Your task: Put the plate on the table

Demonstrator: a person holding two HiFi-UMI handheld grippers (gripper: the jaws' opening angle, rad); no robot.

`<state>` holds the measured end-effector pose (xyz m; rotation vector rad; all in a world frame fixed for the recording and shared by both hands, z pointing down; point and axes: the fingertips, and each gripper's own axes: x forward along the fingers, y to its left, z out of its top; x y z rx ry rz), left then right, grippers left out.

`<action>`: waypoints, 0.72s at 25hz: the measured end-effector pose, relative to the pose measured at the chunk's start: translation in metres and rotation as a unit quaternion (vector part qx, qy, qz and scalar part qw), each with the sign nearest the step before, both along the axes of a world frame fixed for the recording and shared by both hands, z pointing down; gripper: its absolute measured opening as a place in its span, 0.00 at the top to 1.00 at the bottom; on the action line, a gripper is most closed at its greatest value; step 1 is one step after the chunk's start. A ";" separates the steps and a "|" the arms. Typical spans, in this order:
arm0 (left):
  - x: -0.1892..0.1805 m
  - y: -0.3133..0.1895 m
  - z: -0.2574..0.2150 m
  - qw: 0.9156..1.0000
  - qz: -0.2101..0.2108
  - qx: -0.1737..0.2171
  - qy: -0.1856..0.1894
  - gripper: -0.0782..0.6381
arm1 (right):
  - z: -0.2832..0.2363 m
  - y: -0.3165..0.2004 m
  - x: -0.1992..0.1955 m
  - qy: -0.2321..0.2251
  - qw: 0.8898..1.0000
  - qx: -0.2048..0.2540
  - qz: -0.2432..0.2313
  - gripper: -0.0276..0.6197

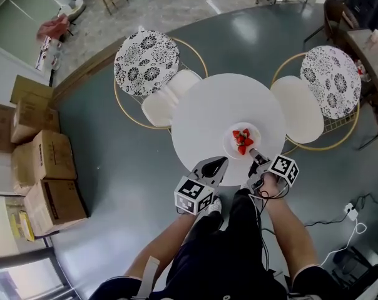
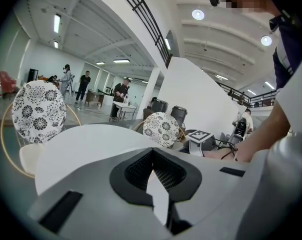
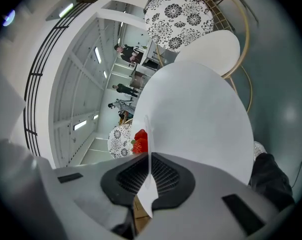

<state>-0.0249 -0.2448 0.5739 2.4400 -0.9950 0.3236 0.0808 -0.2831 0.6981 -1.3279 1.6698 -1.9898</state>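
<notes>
We see the plate point(image 1: 231, 144) over the table's point(image 1: 208, 105) near edge, carrying strawberries point(image 1: 242, 140). We cannot tell whether it already rests on the table or sits just above it.

The right gripper point(image 3: 149, 159) has its jaws clamped on the plate's rim, on the side nearest the table's edge. The rim shows edge-on between them.

The left gripper point(image 2: 152, 156) hangs at the table's near edge beside it, its jaws together with nothing between them.

We judge the plate stiff, smooth and breakable. It is light in itself but loaded off-centre, so a one-sided rim grip will want to tip. The berries could roll, so it should be kept level. The rim is the only real hold.
</notes>
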 end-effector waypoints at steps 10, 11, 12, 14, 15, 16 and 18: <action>0.004 -0.001 -0.001 1.000 0.001 -0.003 0.007 0.88 | 0.012 0.004 0.000 0.003 1.000 -0.013 0.003 0.93; 0.004 0.000 0.000 1.000 0.001 -0.004 0.007 0.88 | 0.014 0.005 0.000 0.006 1.000 -0.016 0.002 0.93; 0.004 0.001 0.000 1.000 0.001 -0.005 0.007 0.88 | 0.017 0.007 0.000 0.010 1.000 -0.019 0.002 0.93; 0.003 0.002 -0.001 1.000 0.002 -0.005 0.008 0.88 | 0.020 0.008 0.001 0.018 1.000 -0.021 0.000 0.93; 0.002 0.002 0.000 1.000 0.002 -0.005 0.008 0.88 | 0.021 0.008 0.001 0.025 0.999 -0.021 -0.003 0.93; 0.002 0.002 0.000 1.000 0.002 -0.006 0.008 0.88 | 0.021 0.008 0.002 0.034 0.999 -0.019 -0.008 0.93; 0.002 0.003 0.002 1.000 0.003 -0.008 0.007 0.88 | 0.023 0.008 0.002 0.054 0.998 -0.019 -0.017 0.93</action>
